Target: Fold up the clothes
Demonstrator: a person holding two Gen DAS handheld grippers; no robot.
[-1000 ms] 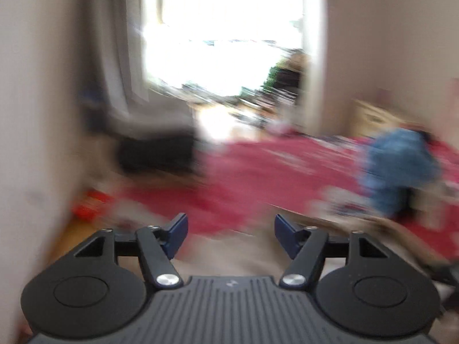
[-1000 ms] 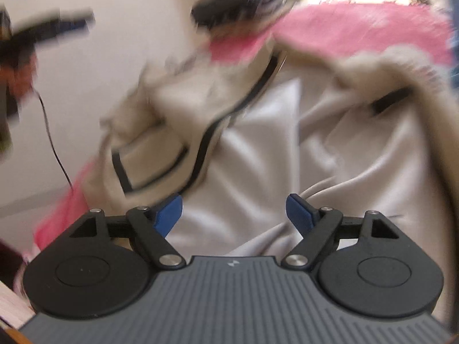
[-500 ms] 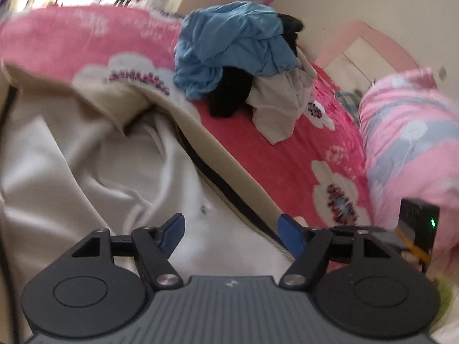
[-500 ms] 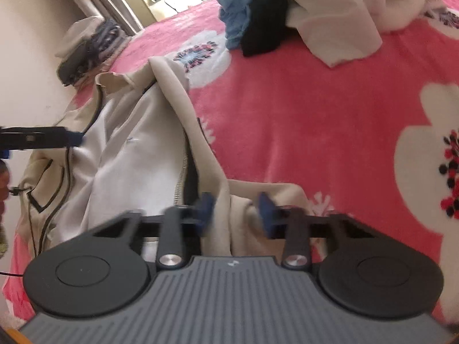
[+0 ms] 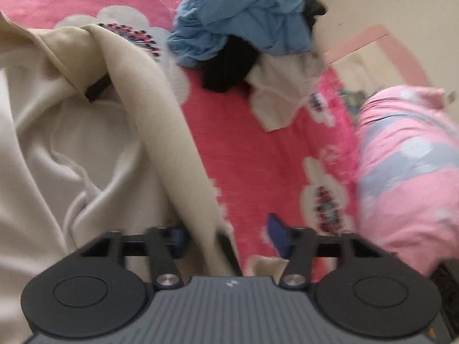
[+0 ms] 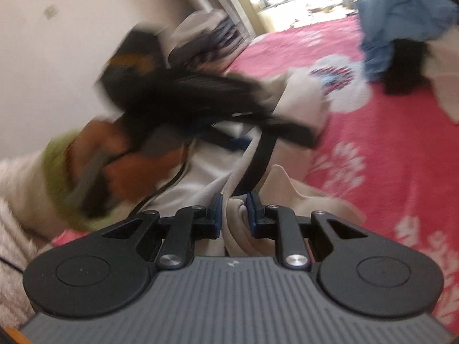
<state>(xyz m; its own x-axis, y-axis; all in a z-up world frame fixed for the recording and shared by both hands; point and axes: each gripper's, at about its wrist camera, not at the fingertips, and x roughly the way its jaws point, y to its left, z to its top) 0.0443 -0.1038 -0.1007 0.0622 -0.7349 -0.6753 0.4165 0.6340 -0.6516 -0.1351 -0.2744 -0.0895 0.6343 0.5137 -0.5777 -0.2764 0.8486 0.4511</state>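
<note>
Clamping beige zip jacket (image 6: 235, 223) hem w/ right tongs (image 6: 233, 205), loose around it 0.5 s ago; left tongs (image 5: 226, 236) now straddling front edge, spread wide. Means both ends nearly gripped for a fold. On bed (image 5: 258, 157): 1 jacket, 1 clothes heap (image 5: 246, 37), 1 pillow (image 5: 410, 166).

In the right wrist view, a dark, motion-smeared gripper (image 6: 200, 97) held by a hand (image 6: 120, 154) with a green cuff crosses the left middle; its fingers cannot be made out. In the left wrist view, the cream zip-up jacket (image 5: 86, 149) runs off the left edge and covers part of the near left blue finger pad (image 5: 179, 236). The far pile of blue, black and white clothes (image 5: 243, 34) hides its own lower layers. The pink and grey rolled quilt (image 5: 407, 172) is blurred and cut off at the right.
</note>
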